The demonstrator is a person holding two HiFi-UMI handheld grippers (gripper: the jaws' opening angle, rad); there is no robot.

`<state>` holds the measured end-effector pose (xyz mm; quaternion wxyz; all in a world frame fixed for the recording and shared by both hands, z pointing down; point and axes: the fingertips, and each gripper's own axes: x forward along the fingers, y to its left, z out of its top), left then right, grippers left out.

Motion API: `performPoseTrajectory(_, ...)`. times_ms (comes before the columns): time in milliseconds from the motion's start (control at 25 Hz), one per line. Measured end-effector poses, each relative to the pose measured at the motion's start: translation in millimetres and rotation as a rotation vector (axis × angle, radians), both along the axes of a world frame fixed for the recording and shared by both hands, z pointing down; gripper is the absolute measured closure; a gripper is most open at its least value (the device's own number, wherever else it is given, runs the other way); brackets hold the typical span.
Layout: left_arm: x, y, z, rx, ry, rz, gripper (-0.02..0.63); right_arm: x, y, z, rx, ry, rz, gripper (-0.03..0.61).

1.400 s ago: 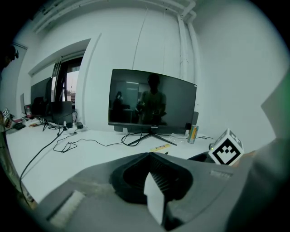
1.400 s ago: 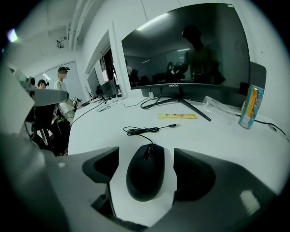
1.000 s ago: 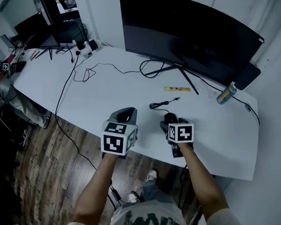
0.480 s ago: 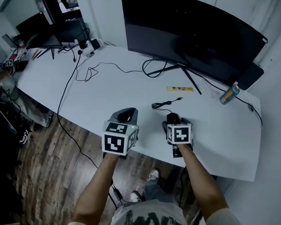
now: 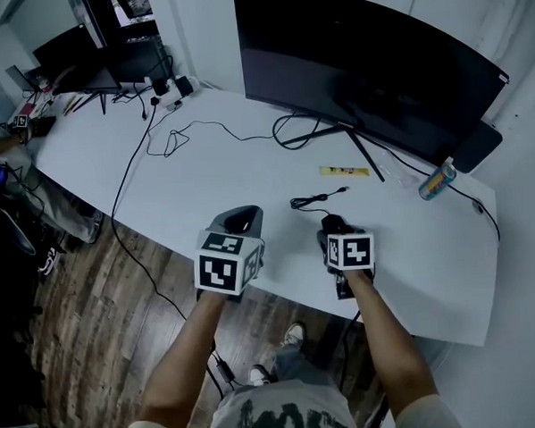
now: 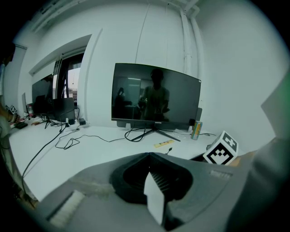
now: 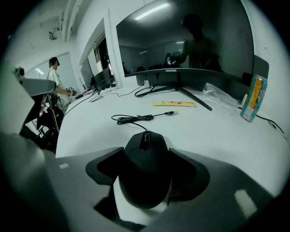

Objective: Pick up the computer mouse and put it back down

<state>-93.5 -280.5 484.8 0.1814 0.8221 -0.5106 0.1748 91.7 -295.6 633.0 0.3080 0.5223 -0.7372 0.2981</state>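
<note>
Over the near edge of the tabletop [image 5: 203, 176], my left gripper [image 5: 239, 219] hung shut and empty, out of the work. Just right of it, my right gripper [image 7: 146, 152] had just been closing its jaws round the computer mouse [image 7: 145, 181], pads meeting its flanks while it sat flat by that edge. The grip looked made; lifting and setting down remained. Its cable [image 7: 131, 119] lay coiled ahead, the yellow strip [image 5: 344, 171] beyond, the can [image 5: 434, 182] near the right edge, none blocking a straight lift.
</note>
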Motion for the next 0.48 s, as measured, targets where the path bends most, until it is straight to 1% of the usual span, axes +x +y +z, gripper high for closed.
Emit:
performPoseTrajectory(160,0.5,-2.6,-2.6,0.001,0.0,0.001,0.609,-1.6,0.3,-5.6,0.006,-0.038,-0.01,0.268)
performPoseTrajectory(480,10.2,-11.8,-12.8,0.016,0.0,0.02,0.61,-1.9,-10.5,-35.0,0.065,-0.079,-0.024,0.268)
